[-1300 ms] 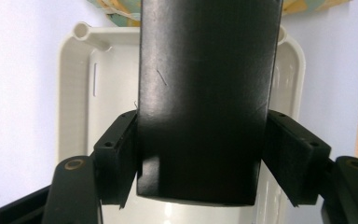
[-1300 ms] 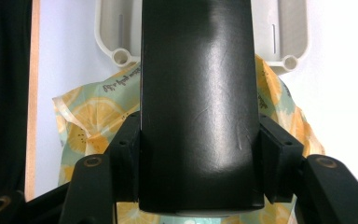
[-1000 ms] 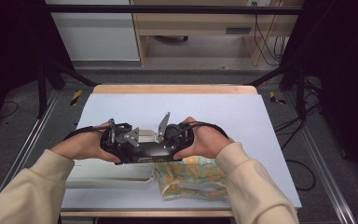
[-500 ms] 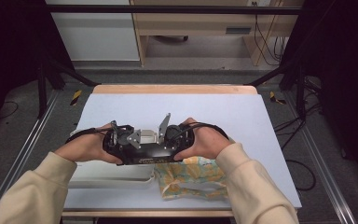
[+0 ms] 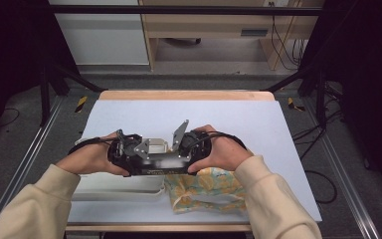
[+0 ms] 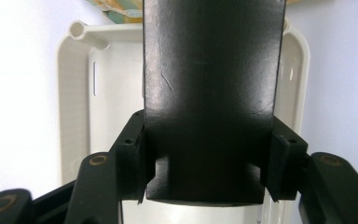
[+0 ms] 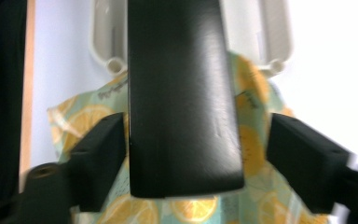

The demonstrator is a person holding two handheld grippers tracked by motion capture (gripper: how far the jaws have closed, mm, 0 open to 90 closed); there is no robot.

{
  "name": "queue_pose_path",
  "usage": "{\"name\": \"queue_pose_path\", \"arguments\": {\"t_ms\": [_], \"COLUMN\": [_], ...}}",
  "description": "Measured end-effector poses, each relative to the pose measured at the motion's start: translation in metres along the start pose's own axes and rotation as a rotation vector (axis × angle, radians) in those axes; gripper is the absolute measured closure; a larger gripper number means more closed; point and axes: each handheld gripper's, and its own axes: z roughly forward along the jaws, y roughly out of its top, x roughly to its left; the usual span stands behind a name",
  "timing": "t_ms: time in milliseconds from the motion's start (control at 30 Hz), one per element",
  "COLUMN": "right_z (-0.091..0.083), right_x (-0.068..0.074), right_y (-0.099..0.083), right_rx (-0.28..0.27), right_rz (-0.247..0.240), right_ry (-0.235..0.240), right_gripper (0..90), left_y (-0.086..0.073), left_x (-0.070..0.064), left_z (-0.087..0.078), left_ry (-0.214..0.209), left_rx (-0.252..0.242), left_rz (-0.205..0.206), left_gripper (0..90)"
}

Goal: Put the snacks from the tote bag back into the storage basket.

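Hardly anything has moved: the black bar [image 5: 151,165] still hangs just above the white tray [image 5: 114,186], the left hand-held gripper [image 5: 129,152] clamped on it and the right hand-held gripper [image 5: 191,144] straddling it loosely, so the work seems paused.

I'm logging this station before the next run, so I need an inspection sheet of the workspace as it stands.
Surface: pale blue table top with a wooden far edge, bare across the far half.
Job's things: black flat bar spanning between both grippers; white plastic tray under it at the near edge; lemon-print cloth beside the tray, its edge against it.
Clutter: nothing seen.
Grippers: left gripper shut on the bar's end; right gripper has a gap beside the bar on one side, so grip cannot be told.
Cables: black cable loops over the right hand; more on the floor at right.
Surroundings: dark frame, wooden desk behind.
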Motion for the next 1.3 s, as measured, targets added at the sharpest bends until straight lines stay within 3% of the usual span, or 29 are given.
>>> {"name": "queue_pose_path", "arguments": {"t_ms": [167, 233, 433, 500, 667, 800, 900, 967, 1233, 1300], "right_z": [-0.017, -0.026, -0.044, -0.052, -0.064, -0.07, -0.073, -0.074, -0.065, -0.06], "right_x": [0.005, 0.008, 0.016, 0.017, 0.022, 0.03, 0.036, 0.041, 0.056, 0.061], "right_y": [-0.011, -0.021, -0.055, -0.069, -0.099, -0.123, -0.143, -0.161, -0.211, -0.223], "right_rx": [-0.088, -0.112, -0.161, -0.183, -0.234, -0.237, -0.264, -0.267, -0.332, -0.337], "right_rz": [0.051, 0.092, 0.206, 0.278, 0.4, 0.514, 0.609, 0.706, 0.911, 0.943], "right_ry": [-0.039, -0.061, -0.176, -0.231, -0.342, -0.444, -0.496, -0.549, -0.575, -0.607], "right_gripper": [10.8, 8.7, 8.8, 9.6, 9.9, 12.4, 12.4, 9.3, 8.7, 9.0], "left_y": [-0.007, -0.011, -0.022, -0.026, -0.035, -0.043, -0.049, -0.053, -0.066, -0.068], "left_x": [0.001, 0.001, 0.003, 0.003, 0.003, 0.002, 0.003, 0.002, -0.003, -0.004], "left_z": [-0.003, -0.005, -0.012, -0.014, -0.019, -0.023, -0.027, -0.03, -0.034, -0.034], "left_ry": [0.006, 0.011, 0.021, 0.031, 0.043, 0.054, 0.062, 0.068, 0.078, 0.075], "left_rx": [-0.014, -0.017, -0.028, -0.034, -0.036, -0.042, -0.04, -0.04, -0.023, -0.028], "left_rz": [-0.016, -0.023, -0.042, -0.038, -0.05, -0.056, -0.06, -0.058, -0.045, -0.044], "left_gripper": [43.6, 43.6, 43.5, 43.5, 43.5, 43.5, 43.5, 43.5, 43.5, 43.5]}}
